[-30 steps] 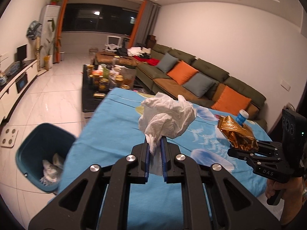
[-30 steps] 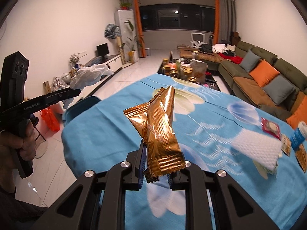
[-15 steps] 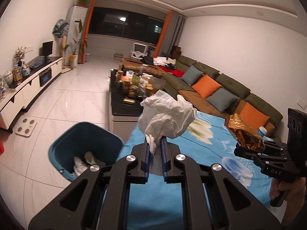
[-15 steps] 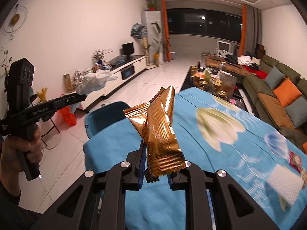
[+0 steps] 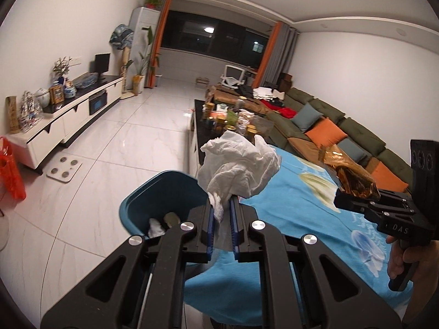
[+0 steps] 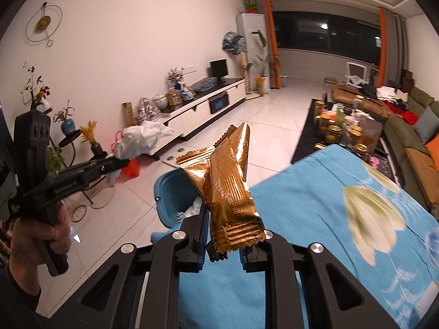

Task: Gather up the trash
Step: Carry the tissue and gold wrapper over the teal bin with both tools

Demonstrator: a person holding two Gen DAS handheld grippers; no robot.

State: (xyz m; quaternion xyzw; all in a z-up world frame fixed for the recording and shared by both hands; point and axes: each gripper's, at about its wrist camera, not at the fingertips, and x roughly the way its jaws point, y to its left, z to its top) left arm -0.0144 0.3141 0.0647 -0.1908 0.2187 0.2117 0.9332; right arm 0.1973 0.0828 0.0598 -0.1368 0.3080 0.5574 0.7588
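White crumpled tissue [image 5: 238, 170] is clamped in the left gripper [image 5: 221, 219] and a gold wrapper [image 6: 230, 189] in the right gripper [image 6: 221, 244], both nearing the teal bin [image 5: 162, 192] at ten o'clock; next, I judge, hover and release.

Right tongs [image 6: 221, 242] clamp gold wrapper [image 6: 230, 192] near teal bin [image 6: 175, 189].

A green sofa [image 5: 354, 126] with orange cushions [image 5: 326, 136] lines the wall — a cluttered dark coffee table [image 5: 216, 126] before it, a white TV cabinet [image 6: 203, 107] opposite.
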